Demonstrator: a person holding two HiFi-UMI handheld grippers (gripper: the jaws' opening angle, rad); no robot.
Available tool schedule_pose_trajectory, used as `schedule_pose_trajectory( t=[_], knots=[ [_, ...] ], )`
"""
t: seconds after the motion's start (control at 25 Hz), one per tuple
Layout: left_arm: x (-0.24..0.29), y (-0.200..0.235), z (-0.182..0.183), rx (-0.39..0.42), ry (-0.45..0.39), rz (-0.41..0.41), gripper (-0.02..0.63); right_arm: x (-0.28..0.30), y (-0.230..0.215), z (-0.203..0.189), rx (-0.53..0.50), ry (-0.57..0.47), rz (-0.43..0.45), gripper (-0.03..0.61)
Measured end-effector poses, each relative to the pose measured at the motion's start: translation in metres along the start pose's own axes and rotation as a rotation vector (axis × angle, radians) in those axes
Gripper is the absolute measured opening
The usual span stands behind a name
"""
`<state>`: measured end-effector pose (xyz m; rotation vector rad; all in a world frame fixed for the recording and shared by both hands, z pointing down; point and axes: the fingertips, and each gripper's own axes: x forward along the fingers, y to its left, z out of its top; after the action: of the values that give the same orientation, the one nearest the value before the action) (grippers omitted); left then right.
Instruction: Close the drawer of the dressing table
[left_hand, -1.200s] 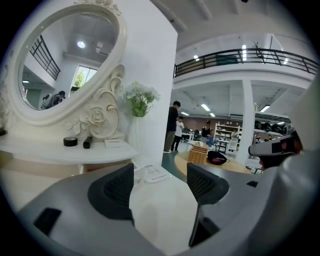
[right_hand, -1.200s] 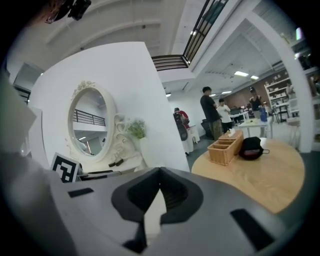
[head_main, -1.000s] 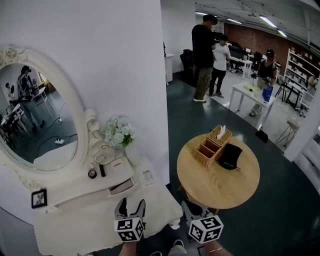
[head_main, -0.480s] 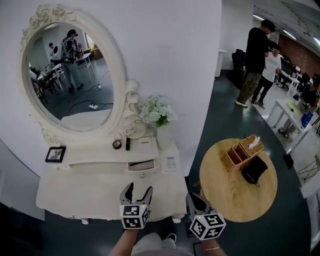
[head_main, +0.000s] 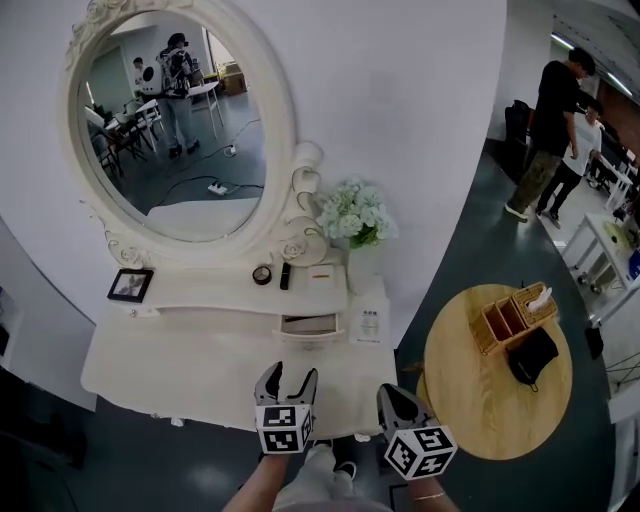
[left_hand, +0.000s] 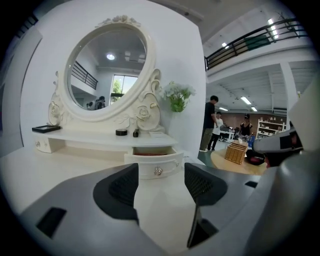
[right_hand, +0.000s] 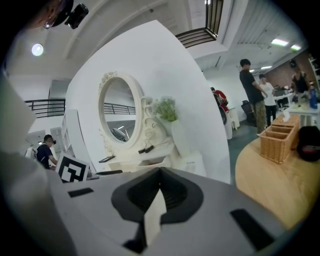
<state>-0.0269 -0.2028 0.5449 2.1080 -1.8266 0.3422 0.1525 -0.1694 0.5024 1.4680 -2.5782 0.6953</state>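
The white dressing table (head_main: 180, 365) stands against the wall straight ahead of me. Its small drawer (head_main: 308, 325) under the right of the shelf is pulled out; its curved front and knob show in the left gripper view (left_hand: 156, 169). My left gripper (head_main: 286, 373) hovers over the table's front edge, well short of the drawer and pointing at it. Its jaws are closing but still wide, with nothing between the fingertips (left_hand: 127, 186). My right gripper (head_main: 392, 392) hangs off the table's right corner with its jaws shut and empty (right_hand: 161, 171).
An oval mirror (head_main: 180, 120), a flower vase (head_main: 358, 212), a photo frame (head_main: 130, 285) and small items sit on the shelf. A round wooden table (head_main: 470, 400) with a wicker basket (head_main: 512, 316) and black bag (head_main: 532, 355) stands to the right. People (head_main: 560, 120) stand far back.
The view has swung left, so the dressing table now lies squarely ahead. Both grippers have come forward toward its front edge. The drawer has not moved.
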Motion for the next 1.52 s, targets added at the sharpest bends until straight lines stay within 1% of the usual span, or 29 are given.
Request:
schedule_pose_trajectory(
  t=[0.28, 0.44, 0.64, 1.04, 1.4, 1.52],
  knots=[
    [0.017, 0.009, -0.021, -0.016, 0.046, 0.024, 0.265, 0.013, -0.002, -0.008, -0.004, 0.038, -0.001, 0.002],
    [0.03, 0.007, -0.028, -0.019, 0.061, 0.023, 0.257, 0.017, -0.008, -0.011, 0.006, 0.051, -0.015, 0.002],
    [0.045, 0.006, -0.033, -0.015, 0.073, 0.032, 0.228, 0.022, -0.015, -0.016, 0.012, 0.07, -0.029, 0.002],
    [0.066, 0.011, -0.036, 0.02, 0.108, 0.058, 0.178, 0.033, -0.018, -0.017, 0.017, 0.088, -0.037, 0.002],
    [0.086, 0.012, -0.036, 0.033, 0.133, 0.05, 0.17, 0.04, -0.023, -0.015, 0.023, 0.091, -0.051, 0.002],
    [0.092, 0.012, -0.036, 0.034, 0.135, 0.047, 0.154, 0.043, -0.024, -0.012, 0.025, 0.088, -0.054, 0.002]
  ],
)
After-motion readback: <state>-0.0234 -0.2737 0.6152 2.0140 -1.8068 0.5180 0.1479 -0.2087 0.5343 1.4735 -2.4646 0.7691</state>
